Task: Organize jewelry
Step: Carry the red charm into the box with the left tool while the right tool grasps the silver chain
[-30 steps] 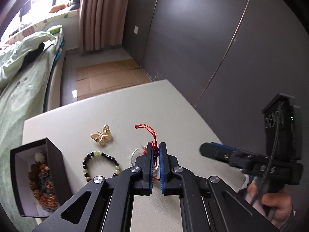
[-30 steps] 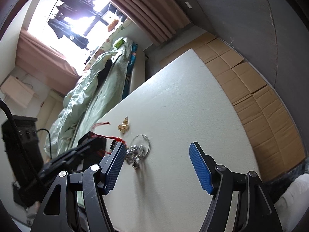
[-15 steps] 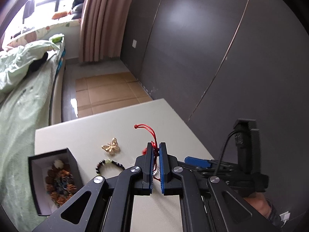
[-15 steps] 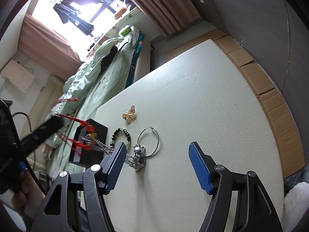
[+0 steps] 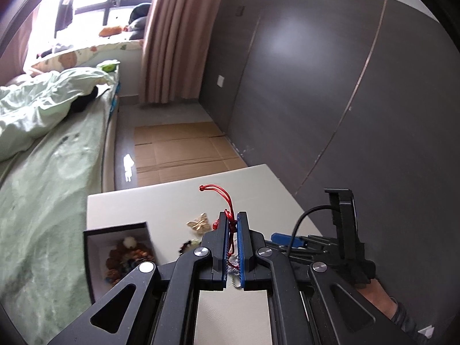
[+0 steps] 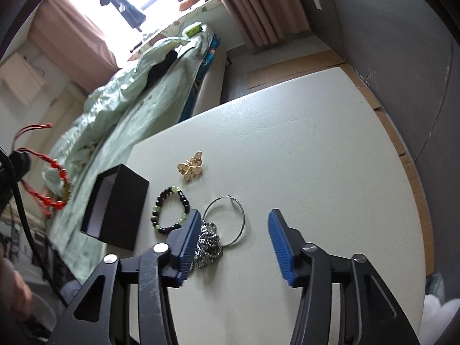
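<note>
My left gripper [image 5: 233, 230] is shut on a red cord bracelet [image 5: 222, 198], held up above the white table [image 5: 161, 210]. In the right wrist view that bracelet [image 6: 43, 172] dangles at the far left, beyond the table edge. My right gripper [image 6: 234, 221] hovers low over the table with its jaws closing. A silver hoop [image 6: 228, 197] and a heap of silver chain [image 6: 208, 243] lie between them, untouched by the pads. A black-and-green bead bracelet [image 6: 171, 211] and a gold butterfly brooch [image 6: 191, 166] lie nearby. The open black box [image 6: 115, 204] holds beaded pieces [image 5: 126, 256].
A bed with pale green bedding [image 6: 120, 86] runs along the table's left side. Flattened cardboard [image 5: 181, 149] covers the floor beyond the table. A dark wardrobe wall [image 5: 316, 86] stands on the right. One of the right gripper's blue fingers [image 5: 283, 238] shows beside my left gripper.
My left gripper has risen and drawn back, lifting the red cord bracelet off the table. The right gripper has shifted over the chain and hoop, and its jaws have narrowed.
</note>
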`<state>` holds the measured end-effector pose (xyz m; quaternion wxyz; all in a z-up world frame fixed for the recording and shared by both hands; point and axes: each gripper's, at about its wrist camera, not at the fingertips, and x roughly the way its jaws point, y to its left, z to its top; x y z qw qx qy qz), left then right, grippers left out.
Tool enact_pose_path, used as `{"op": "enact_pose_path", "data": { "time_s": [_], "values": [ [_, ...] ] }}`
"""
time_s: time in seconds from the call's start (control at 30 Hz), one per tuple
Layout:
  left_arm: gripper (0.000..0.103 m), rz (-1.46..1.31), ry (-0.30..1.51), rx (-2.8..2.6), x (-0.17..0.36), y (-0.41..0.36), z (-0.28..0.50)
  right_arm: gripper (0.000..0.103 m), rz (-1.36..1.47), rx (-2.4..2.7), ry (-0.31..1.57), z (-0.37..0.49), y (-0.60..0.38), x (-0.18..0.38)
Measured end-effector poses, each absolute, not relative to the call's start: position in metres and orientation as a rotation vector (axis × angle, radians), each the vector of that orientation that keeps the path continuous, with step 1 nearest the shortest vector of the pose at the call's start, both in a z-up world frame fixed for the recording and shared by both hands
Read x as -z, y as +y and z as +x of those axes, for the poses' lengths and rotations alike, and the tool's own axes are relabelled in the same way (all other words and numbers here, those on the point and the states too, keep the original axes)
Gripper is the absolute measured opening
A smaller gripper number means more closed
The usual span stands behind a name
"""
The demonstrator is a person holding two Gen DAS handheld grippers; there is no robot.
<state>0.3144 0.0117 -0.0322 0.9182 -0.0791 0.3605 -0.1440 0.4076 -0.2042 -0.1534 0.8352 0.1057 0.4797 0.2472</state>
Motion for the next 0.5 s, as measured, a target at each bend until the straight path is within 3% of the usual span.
{"op": "enact_pose_path", "data": {
  "time_s": [0.17, 0.37, 0.5],
  "values": [
    [0.005, -0.179, 0.745, 0.256, 0.036, 0.03, 0.306, 0.041, 0.084, -0.511, 1.016, 0.413, -0.18, 0.153],
    [0.005, -0.213, 0.755, 0.192, 0.046, 0.059, 0.301, 0.026, -0.103, -0.449, 1.052, 0.413, -0.157, 0.165],
    [0.005, -0.24, 0.773, 0.158, 0.056, 0.074, 0.3, 0.007, -0.208, -0.398, 1.031, 0.408, -0.153, 0.165]
  ]
}}
